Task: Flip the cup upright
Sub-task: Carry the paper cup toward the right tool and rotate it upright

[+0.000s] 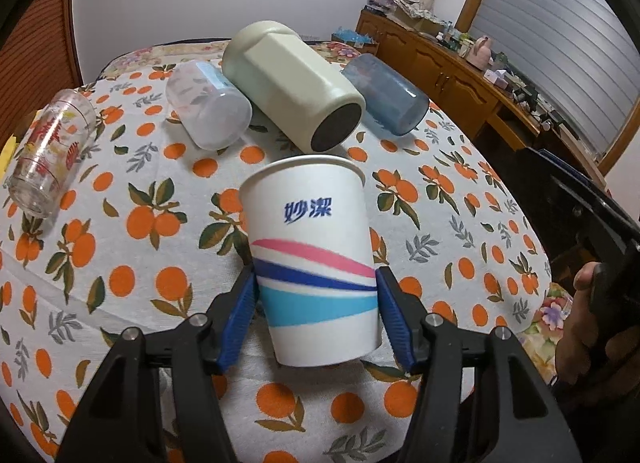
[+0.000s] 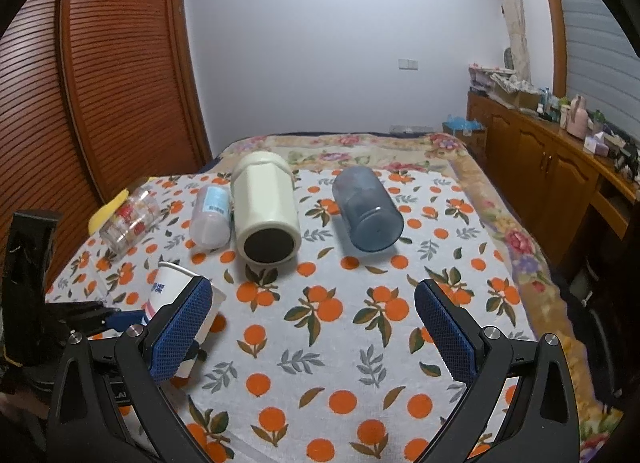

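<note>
A white paper cup (image 1: 310,255) with pink, blue and cyan stripes stands nearly upright, mouth up, tilted slightly. My left gripper (image 1: 316,315) is shut on its lower half, blue pads against both sides. In the right wrist view the same cup (image 2: 172,291) shows at lower left, partly behind my left finger pad. My right gripper (image 2: 314,337) is open and empty above the orange-print cloth. Several other cups lie on their sides: a cream tumbler (image 1: 292,83), a blue cup (image 1: 384,97), a frosted cup (image 1: 208,107) and a printed glass (image 1: 48,151).
The cloth (image 2: 360,343) covers a bed with a floral blanket (image 2: 500,199). A wooden cabinet (image 2: 552,179) with clutter runs along the right. A slatted wooden wardrobe (image 2: 120,83) stands at left.
</note>
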Available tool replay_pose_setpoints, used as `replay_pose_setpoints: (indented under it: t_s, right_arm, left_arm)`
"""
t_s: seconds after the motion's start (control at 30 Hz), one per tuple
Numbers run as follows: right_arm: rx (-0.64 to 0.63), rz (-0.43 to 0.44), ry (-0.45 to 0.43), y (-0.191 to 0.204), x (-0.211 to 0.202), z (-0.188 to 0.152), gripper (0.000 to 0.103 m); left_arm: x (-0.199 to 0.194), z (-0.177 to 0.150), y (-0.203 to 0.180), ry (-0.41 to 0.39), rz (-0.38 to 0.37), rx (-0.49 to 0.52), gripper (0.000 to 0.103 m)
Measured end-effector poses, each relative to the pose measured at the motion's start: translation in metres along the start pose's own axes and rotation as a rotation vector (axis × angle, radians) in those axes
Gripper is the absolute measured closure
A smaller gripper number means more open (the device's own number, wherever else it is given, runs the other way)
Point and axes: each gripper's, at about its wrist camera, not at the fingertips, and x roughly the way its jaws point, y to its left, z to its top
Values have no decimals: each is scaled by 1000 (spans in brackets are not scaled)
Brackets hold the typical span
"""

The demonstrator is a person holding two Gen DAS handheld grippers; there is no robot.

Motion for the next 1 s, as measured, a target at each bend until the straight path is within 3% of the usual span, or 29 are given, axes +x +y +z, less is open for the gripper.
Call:
replay_pose_setpoints:
  t_s: [0.3, 0.53, 0.77, 1.0]
  right_arm:
    - [0, 4, 24, 0, 8, -3, 0]
    - [-24, 23, 36, 10, 10, 0, 0]
    - [-22, 103, 82, 25, 15, 3, 0]
    - [-2, 222, 195, 47, 34, -3, 3]
  left_arm:
    - [-1, -1, -1, -15, 7, -2, 43]
    - [-27, -4, 6, -77, -3, -12, 35]
    - [-57, -9, 22, -166, 52, -19, 32]
    - [-74, -14, 43, -233, 138, -14, 32]
